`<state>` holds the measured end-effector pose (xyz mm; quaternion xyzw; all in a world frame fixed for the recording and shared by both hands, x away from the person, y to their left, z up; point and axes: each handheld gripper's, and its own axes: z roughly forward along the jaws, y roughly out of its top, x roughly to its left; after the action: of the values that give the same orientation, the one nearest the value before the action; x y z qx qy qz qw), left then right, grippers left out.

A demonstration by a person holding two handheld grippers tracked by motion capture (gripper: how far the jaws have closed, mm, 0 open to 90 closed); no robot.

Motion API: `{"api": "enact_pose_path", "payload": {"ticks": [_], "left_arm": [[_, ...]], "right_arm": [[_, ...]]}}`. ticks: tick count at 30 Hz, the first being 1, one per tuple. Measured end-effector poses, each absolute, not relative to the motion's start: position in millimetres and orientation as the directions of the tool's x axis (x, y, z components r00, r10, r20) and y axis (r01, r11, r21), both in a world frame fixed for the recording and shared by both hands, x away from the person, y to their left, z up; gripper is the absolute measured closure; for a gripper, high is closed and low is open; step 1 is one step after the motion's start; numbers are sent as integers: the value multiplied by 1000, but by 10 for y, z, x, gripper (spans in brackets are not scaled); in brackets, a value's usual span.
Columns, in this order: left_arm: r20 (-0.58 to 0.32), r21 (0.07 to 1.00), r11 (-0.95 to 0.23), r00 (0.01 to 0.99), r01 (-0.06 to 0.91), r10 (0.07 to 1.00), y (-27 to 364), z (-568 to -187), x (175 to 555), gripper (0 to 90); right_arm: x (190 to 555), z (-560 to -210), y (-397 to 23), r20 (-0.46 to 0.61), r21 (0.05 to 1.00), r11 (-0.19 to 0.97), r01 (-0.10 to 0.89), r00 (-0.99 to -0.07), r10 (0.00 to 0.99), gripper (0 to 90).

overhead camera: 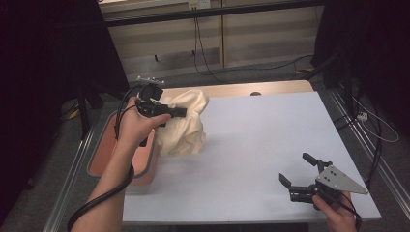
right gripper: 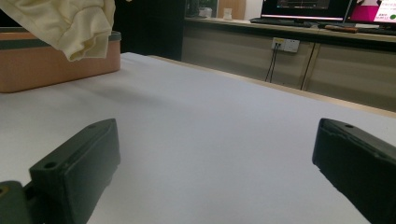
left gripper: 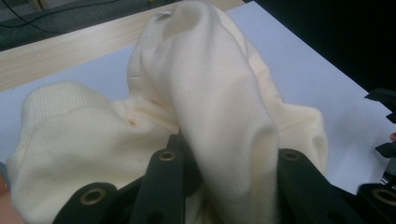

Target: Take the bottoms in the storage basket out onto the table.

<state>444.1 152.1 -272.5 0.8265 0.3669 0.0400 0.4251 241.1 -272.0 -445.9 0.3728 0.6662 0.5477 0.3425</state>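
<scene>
One cream-yellow knitted garment with ribbed cuffs (overhead camera: 183, 126) hangs bunched from the left tool (overhead camera: 180, 112), whose two black jaws are pressed together on a fold of the cloth. In the left gripper view the fabric (left gripper: 205, 107) swells up between and over the jaws. The garment sits at about ten o'clock on the pale lilac-white surface (overhead camera: 261, 145), its lower folds reaching down to the surface, just beside the one salmon-pink plastic bin with a grey rim (overhead camera: 145, 162) at the surface's nine o'clock edge. In the right gripper view the cloth's lower hem (right gripper: 70, 28) hangs in front of that bin (right gripper: 51, 65).

The right tool (overhead camera: 296, 170) is at about five o'clock on the surface, well apart from the garment, its two jaws spread wide with nothing between them; the right gripper view shows bare surface (right gripper: 210, 140) between the jaws. One grey three-cornered plate tops it.

Two hands are in play, one per tool: the left hand (overhead camera: 135, 126) raised near the bin, the right hand (overhead camera: 338, 212) low at the near edge.
</scene>
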Motion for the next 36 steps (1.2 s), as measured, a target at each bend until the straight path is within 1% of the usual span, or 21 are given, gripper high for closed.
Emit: {"api": "enact_pose_path", "payload": {"ticks": [8, 23, 36], "left_arm": [[-240, 732, -390, 748, 558, 619, 1442, -2772, 4412, 734], [-250, 756, -369, 759, 541, 601, 1348, -2910, 4360, 733], [-242, 759, -378, 769, 530, 592, 1292, -3067, 4319, 732]], "right_arm": [[2409, -4459, -2721, -47, 985, 120, 122, -484, 874, 5], [2409, -4458, -2721, -50, 985, 122, 119, -485, 873, 5], [2407, -4458, -2720, -49, 985, 122, 119, -485, 873, 4]]}}
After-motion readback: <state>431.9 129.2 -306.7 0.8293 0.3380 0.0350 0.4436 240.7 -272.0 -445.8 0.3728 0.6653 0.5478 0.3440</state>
